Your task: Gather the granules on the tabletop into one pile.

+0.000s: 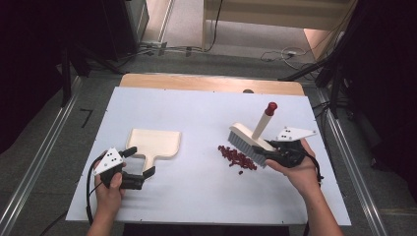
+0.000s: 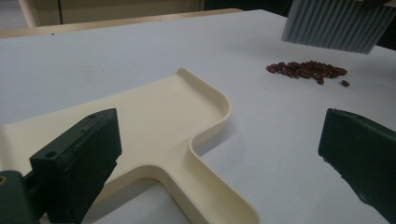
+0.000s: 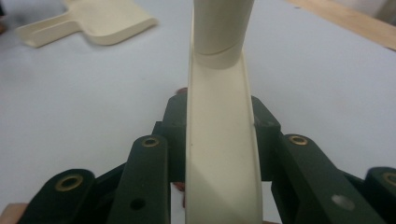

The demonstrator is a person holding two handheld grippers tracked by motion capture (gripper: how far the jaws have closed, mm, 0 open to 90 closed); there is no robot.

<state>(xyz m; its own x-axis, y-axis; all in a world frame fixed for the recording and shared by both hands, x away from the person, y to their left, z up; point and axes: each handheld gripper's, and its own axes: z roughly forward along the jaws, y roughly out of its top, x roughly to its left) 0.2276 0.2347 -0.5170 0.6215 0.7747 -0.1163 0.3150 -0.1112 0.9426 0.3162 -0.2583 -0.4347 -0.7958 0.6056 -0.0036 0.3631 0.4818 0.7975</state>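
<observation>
Sweeping stage: right gripper (image 1: 273,154) clamps the brush (image 1: 248,139) head over the red beans (image 1: 237,158), while the open left gripper (image 1: 140,162) straddles the dustpan (image 1: 154,143) handle; next, presumably, close on it.

Dustpan (image 1: 155,142) lay on table (image 1: 196,196) at centre-left, beans (image 1: 237,158) piled at centre-right, brush (image 1: 248,140) just above-right of the beans, held clear of the table.
</observation>
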